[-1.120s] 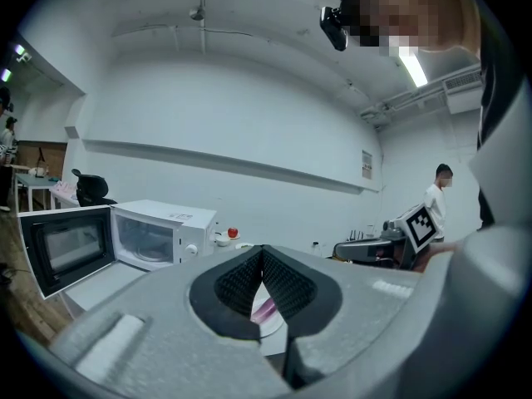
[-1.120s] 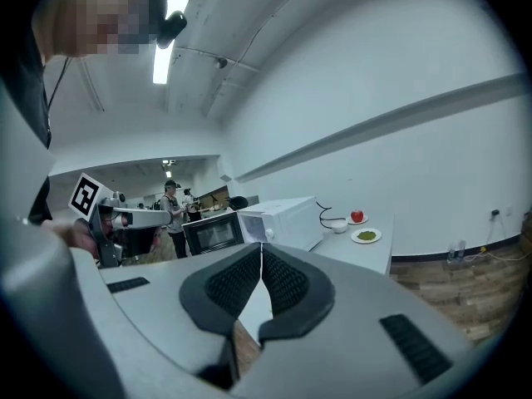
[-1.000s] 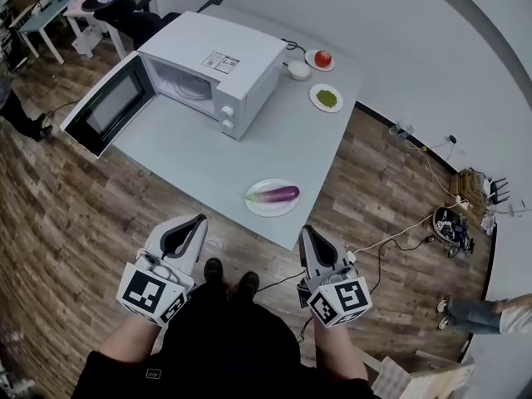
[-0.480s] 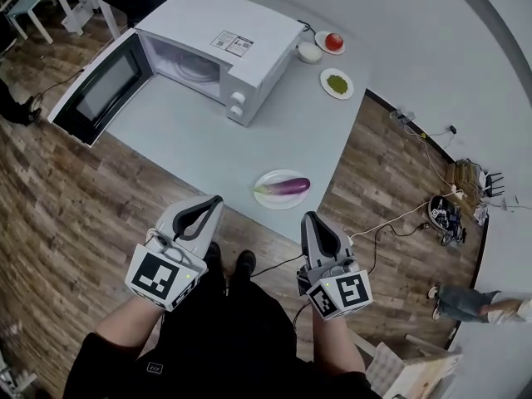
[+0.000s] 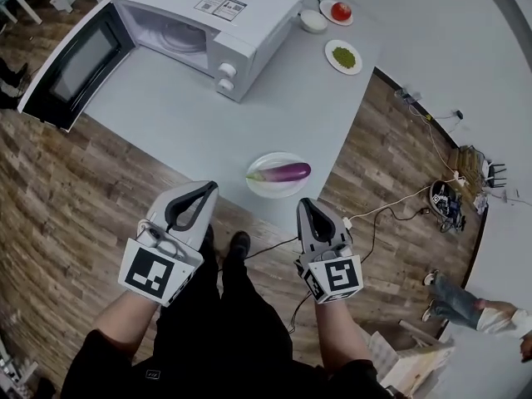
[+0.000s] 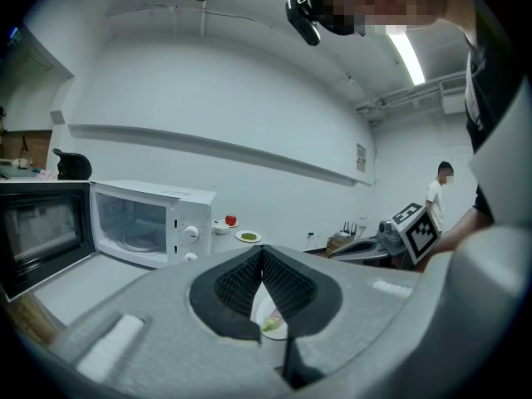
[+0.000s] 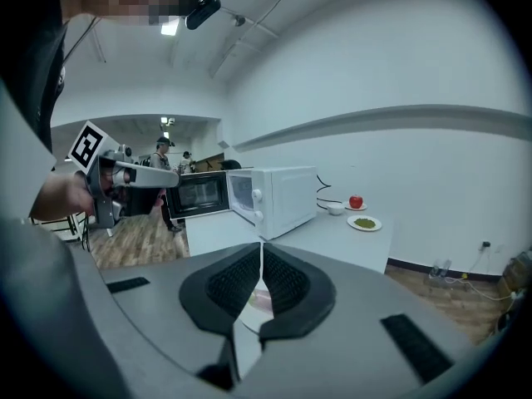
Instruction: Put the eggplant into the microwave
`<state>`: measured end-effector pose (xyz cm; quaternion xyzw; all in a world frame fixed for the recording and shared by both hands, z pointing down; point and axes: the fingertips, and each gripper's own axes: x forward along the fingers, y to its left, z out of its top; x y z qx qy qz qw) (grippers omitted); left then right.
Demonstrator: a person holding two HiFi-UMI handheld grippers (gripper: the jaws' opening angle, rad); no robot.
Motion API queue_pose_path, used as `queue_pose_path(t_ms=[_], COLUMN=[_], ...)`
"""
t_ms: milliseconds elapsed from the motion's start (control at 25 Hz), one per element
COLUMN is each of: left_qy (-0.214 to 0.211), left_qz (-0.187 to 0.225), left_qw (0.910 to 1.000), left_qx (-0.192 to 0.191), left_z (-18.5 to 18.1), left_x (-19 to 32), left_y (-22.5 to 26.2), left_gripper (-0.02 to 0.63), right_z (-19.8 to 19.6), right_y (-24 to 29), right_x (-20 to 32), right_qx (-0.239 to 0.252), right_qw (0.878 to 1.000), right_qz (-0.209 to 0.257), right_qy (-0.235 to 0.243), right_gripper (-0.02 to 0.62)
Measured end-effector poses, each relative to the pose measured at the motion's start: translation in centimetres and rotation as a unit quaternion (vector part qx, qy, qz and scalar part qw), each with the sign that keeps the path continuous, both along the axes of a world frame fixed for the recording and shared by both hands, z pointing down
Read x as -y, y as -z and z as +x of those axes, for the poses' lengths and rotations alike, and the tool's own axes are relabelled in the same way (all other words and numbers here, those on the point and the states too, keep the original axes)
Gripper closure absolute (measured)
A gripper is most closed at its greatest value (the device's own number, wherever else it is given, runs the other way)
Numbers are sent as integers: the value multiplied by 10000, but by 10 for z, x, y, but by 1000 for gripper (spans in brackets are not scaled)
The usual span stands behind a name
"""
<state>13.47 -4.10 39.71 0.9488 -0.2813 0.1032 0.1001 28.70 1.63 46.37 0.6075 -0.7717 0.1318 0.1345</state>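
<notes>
R gripper point(image 5: 306, 204), head view: jaws together, empty. Eggplant point(image 5: 287, 171) lies on plate point(image 5: 273, 189) just ahead of it. L gripper point(image 5: 206, 187) closed too, nothing in it.
L gripper view: microwave point(image 6: 150, 221) ahead-left, door point(image 6: 41, 231) open.
R gripper view: pads meet, plate peeks behind.
Best approach, imo: open R wide, come in low, grip eggplant mid-body across its width.

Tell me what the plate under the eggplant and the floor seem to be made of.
Plate: probably glazed ceramic, possibly plastic; its surface is smooth and plain white with a thin rim. Floor: wood or wood-look laminate; brown planks with visible grain and seams.
</notes>
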Motion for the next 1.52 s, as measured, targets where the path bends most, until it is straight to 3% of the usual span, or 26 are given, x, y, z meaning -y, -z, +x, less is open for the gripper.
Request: queue_pose_path(t_ms=[160,400,600,720,1080,1320,1520], left_qy=[60,119,154,230,346,430,450], left_qz=[-25,-129,-252,-344,-487,-492,-515], left_qw=[10000,9998,9995,9990,9980,9975,9973], left_qx=[71,93,119,147,182,271,282], left_z=[8,20,26,28,28,23,23], left_x=[5,12,12,14,13,19,18], left_y=[-18,-47,-68,-82,-100,-108,-109], left_gripper=[598,598,598,598,598,598,598], right_z=[2,-1,0,2,-4,-9,-9], right_y=[-25,-58,-85,-102,-130,-149,-158], right_x=[2,6,5,7,8,7,3], right_qx=[-205,-993,-1101,-1295,-1919,-2831,-3041], right_qw=[9996,9932,9894,9848,9675,9373,9288], right_qz=[-170,-353,-553,-669,-750,-701,-784], right_qy=[114,498,767,945,1468,1906,1966], right_gripper=[578,577,564,524,494,489,489])
